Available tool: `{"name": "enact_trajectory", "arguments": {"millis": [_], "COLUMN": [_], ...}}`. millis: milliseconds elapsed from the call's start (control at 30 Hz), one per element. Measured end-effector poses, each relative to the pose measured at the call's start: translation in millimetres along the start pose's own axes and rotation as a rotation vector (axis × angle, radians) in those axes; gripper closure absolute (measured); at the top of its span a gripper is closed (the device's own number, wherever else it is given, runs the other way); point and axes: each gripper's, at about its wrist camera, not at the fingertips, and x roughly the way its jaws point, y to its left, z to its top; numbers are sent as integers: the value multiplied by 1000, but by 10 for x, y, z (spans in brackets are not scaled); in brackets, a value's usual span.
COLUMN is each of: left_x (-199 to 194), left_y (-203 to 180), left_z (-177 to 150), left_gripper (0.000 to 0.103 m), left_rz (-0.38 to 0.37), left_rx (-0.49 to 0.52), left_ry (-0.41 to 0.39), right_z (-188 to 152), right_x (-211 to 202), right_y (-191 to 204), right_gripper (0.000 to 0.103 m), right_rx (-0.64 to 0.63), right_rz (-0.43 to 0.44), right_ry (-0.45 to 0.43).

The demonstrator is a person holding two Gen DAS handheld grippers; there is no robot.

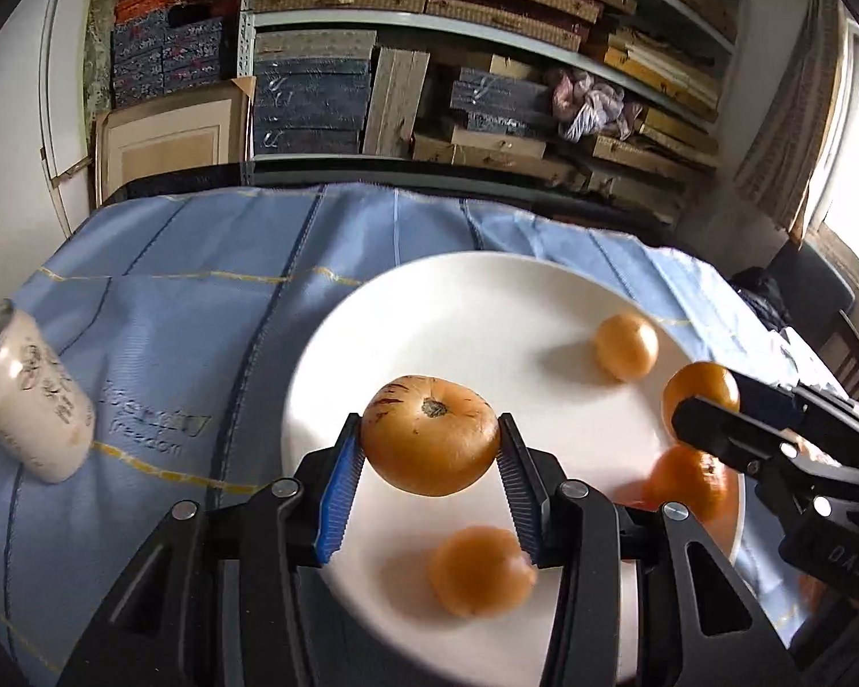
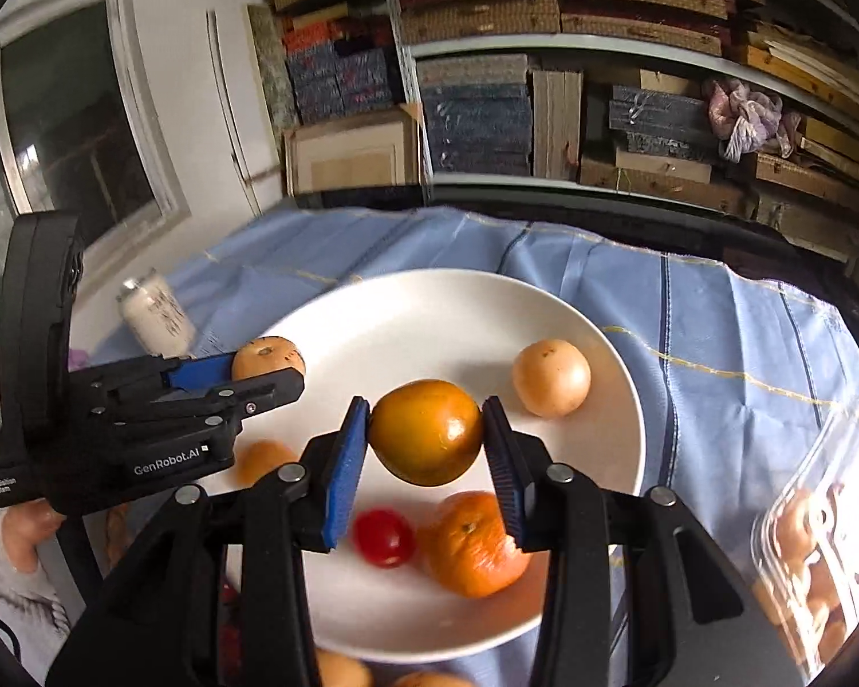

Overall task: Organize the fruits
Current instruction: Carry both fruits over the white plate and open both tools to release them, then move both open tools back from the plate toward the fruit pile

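Two hand-held grippers hang over a white plate (image 1: 372, 332) on a worktop draped in a blue cloth (image 1: 189, 263), each carrying a piece of citrus clear of the dish.

Nearest the left wrist camera, the left gripper (image 1: 429, 443) has its jaws closed on a pale orange fruit (image 1: 429, 435), stem end up, a faint red streak on its skin. Its ribbed pads press the fruit on both sides. Below it on the plate lies a blurred mandarin (image 1: 481, 572). To the right, the right gripper (image 1: 698, 401) reaches in from the frame edge, its jaws clamped on a deep-orange fruit (image 1: 701, 389), with a peeled-looking orange (image 1: 690, 481) on the plate beneath it. Farther back on the plate sits a smaller pale mandarin (image 1: 627, 346).

From the right wrist camera, a red cherry tomato (image 2: 383, 537) lies on the plate beside that orange, just below the held fruit. At the lower right edge a clear plastic punnet (image 2: 819, 538) holds more small orange fruit, off the plate and on the cloth. A sleeve and part of a hand show at the lower left, under the left gripper's black body.

Left of the plate, well apart from it, a white drinks can (image 1: 28, 395) stands on the cloth. Beyond the worktop's far edge, metal shelves (image 1: 487, 28) are stacked with flat boxes, and a crumpled plastic bag (image 1: 592, 103) rests on one shelf.
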Motion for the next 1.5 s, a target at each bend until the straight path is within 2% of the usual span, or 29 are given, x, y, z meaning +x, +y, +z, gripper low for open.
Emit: {"name": "enact_trajectory", "arguments": {"millis": [300, 467, 533, 567, 600, 633, 667, 833, 900, 967, 1133, 1233, 1367, 1500], "left_x": [111, -62, -215, -307, -403, -534, -621, -968, -1075, -1141, -1205, -1192, -1176, -1019], "left_y": [66, 119, 114, 113, 111, 112, 111, 66, 61, 42, -134, -377, -726, -978], "left_z": [-35, 18, 57, 71, 72, 50, 17, -335, -551, -741, -1031, -1050, -1006, -1043], "left_gripper": [56, 55, 52, 44, 36, 33, 30, 28, 24, 20, 16, 16, 14, 14], "left_rz": [-21, -35, -42, -47, -52, -58, -63, -33, -39, -51, -65, -44, -39, 23], "left_rx": [-2, -28, -40, -47, -54, -61, -64, -11, -4, -3, 23, 92, 168, 267], "left_ry": [28, -13, -45, -63, -82, -102, -108, -81, -65, -53, -56, -74, -103, -91], "right_z": [-43, 14, 72, 82, 77, 45, 19, -355, -543, -770, -1257, -1258, -1231, -1203], "right_x": [230, -25, -322, -466, -624, -817, -927, -1411, -1537, -1671, -1744, -1657, -1640, -1674], "right_y": [-98, -45, 35, 74, 107, 151, 163, 315, 315, 291, 77, -130, -393, -493], "right_gripper": [61, 60, 60, 50, 34, 28, 23, 23, 11, 7, 5, 5, 5, 5], "right_rx": [-3, -8, -14, -16, -17, -14, -11, -59, -50, -37, 19, 104, 228, 261], "right_rz": [-25, -15, 9, 22, 37, 63, 79, 113, 133, 146, 115, 97, 137, 140], "right_ry": [38, -26, -94, -128, -162, -203, -219, -222, -219, -252, -308, -277, -265, -272]}}
